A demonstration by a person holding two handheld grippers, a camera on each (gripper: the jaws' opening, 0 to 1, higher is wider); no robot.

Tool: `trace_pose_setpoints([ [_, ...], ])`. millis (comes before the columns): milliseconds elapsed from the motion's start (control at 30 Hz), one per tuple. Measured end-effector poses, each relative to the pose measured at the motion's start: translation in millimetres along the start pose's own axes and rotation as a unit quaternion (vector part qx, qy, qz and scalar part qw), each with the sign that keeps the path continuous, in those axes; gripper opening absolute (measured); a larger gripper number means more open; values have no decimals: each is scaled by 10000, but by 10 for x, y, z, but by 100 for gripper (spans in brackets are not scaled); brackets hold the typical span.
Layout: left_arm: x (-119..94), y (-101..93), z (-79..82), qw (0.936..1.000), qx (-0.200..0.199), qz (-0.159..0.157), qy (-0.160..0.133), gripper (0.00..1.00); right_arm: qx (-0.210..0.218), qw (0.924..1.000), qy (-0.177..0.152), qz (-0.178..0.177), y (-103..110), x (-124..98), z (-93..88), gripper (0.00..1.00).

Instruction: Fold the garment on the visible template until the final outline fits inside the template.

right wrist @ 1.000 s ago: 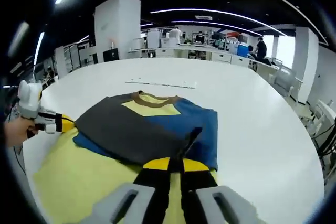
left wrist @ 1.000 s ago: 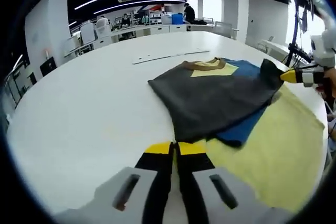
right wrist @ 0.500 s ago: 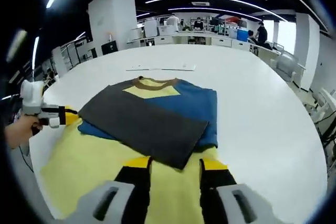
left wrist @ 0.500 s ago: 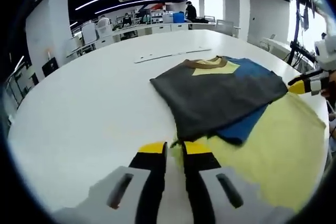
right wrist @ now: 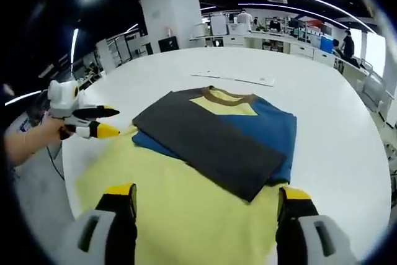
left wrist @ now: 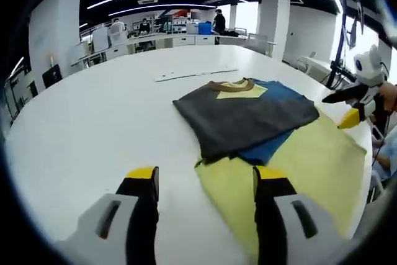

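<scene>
A: Item one, the left gripper: black jaws with yellow tips, spread wide apart, holding nothing. What lies between them?

B: Bare white desk and the near corner of the pale yellow rectangular template sheet.

A: Item two, the right gripper?

B: Jaws likewise wide apart and empty, with the yellow template sheet between the tips. The left gripper enters that view from the left, jaws parted, held by a person's hand just off the sheet's edge.

A: Item three, the garment?

B: A folded fabric shirt in dark grey, blue and yellow panels with a brown collar, lying flat on the far part of the template. Its collar end points away from both grippers; neither gripper touches it.

A: Anything further out?

B: A thin flat white strip on the desk beyond the collar, apart from the shirt. Behind that, an open office with white pillars and ceiling light strips.
</scene>
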State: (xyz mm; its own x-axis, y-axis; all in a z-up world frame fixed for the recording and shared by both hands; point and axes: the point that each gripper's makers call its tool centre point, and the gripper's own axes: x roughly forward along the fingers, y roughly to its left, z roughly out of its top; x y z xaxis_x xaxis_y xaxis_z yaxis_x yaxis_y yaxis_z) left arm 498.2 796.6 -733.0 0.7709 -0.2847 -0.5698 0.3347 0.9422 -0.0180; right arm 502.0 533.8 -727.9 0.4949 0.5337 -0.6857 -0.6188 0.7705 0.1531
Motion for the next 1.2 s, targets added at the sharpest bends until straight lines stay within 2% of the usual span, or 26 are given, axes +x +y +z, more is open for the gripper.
trace_pose_setpoints([
  [200,-218,-123,-32,9992,233,-310,-6,73,-122,9991,-53,409,158,-156,-38,99],
  [333,-337,-251,-58,9975,316,-639,-18,79,-144,9979,-68,629,229,-283,-80,99],
  [467,-457,-366,-112,9948,554,-853,42,83,-377,9966,63,728,291,-407,-194,99],
  [567,-559,-469,-158,9933,480,-1052,54,85,-430,9953,159,852,343,-486,-298,99],
  [1000,-832,-736,-467,9867,792,-1404,227,89,-726,9909,498,1016,459,-645,-740,99],
  [1200,-917,-854,-584,9825,909,-1591,337,83,-902,9872,542,1195,565,-700,-877,97],
])
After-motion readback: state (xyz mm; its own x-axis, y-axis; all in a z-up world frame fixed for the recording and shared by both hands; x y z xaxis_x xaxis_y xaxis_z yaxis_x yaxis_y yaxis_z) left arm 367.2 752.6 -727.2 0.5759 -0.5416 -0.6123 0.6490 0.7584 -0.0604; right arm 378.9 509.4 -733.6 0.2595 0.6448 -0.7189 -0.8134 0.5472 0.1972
